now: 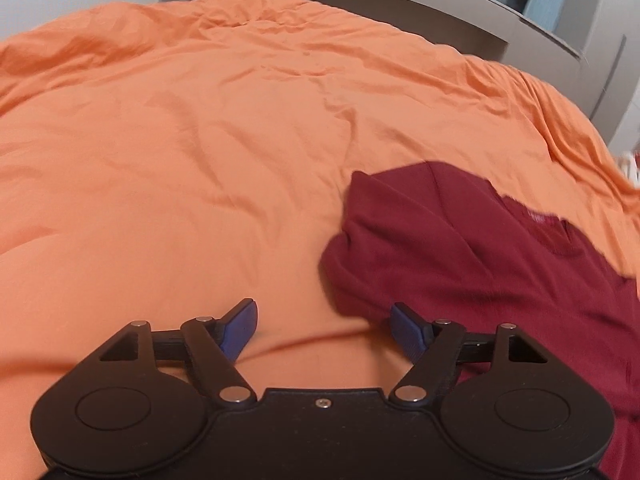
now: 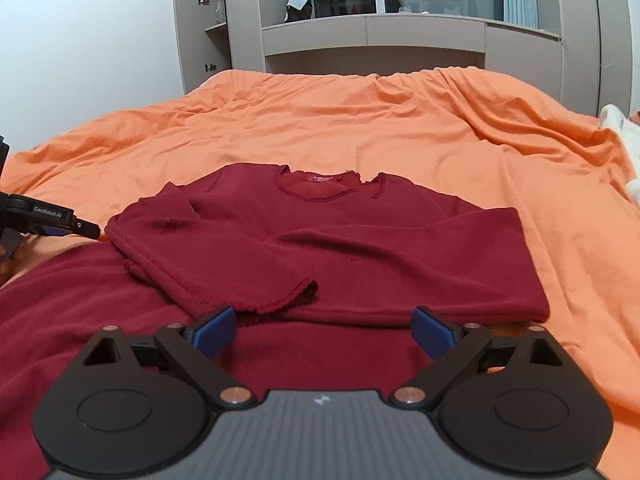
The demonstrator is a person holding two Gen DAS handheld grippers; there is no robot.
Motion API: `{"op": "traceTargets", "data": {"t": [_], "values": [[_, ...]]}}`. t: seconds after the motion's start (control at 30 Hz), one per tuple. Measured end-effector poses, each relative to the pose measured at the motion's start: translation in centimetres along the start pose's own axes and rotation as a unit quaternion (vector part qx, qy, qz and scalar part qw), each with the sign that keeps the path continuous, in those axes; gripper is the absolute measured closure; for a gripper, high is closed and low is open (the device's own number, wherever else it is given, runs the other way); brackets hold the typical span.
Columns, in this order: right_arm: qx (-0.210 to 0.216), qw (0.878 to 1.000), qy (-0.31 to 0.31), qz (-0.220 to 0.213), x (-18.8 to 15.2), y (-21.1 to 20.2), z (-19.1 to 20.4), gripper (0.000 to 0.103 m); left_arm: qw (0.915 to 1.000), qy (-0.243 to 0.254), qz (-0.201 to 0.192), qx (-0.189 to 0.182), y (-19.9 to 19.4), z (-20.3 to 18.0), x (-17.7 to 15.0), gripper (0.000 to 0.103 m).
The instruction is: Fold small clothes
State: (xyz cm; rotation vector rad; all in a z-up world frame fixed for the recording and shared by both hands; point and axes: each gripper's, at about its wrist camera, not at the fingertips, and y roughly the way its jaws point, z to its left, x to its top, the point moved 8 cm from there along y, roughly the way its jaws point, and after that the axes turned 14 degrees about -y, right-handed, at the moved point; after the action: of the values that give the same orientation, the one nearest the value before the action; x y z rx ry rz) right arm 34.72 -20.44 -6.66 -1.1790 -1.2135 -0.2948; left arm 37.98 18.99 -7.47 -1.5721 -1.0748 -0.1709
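A dark red long-sleeved top lies flat on the orange bed cover, neck away from me, both sleeves folded across its chest. My right gripper is open and empty, over the top's lower part just short of the sleeve cuffs. My left gripper is open and empty, over the orange cover at the top's left edge. Its right finger is next to the folded shoulder. The left gripper also shows at the left edge of the right wrist view.
The bed ends at a grey wardrobe and shelf unit along the far wall. A white wall is at the far left. A white cloth lies at the bed's right edge.
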Motion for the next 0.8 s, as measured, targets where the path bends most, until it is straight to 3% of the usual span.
{"op": "traceTargets", "data": {"t": [0.2,0.4,0.6,0.8], "values": [[-0.024,0.999,-0.024,0.002,-1.5,-2.5,1.2,0.000,0.9984,0.052,-0.014,0.016,-1.8,-0.6,-1.8,0.022],[-0.053,0.998,-0.031,-0.008,-2.9,-5.9,2.0,0.000,0.9973,0.067,-0.030,-0.007,-5.6,-0.9,-3.6,0.012],[-0.066,0.996,-0.035,-0.044,-3.1,-11.2,3.1,0.000,0.9921,0.066,-0.074,-0.076,-11.4,-1.6,-6.0,0.001],[-0.033,0.992,-0.095,-0.076,-3.8,-17.3,5.5,0.000,0.9779,0.069,-0.116,-0.160,-16.7,-2.5,-9.5,0.001]]}}
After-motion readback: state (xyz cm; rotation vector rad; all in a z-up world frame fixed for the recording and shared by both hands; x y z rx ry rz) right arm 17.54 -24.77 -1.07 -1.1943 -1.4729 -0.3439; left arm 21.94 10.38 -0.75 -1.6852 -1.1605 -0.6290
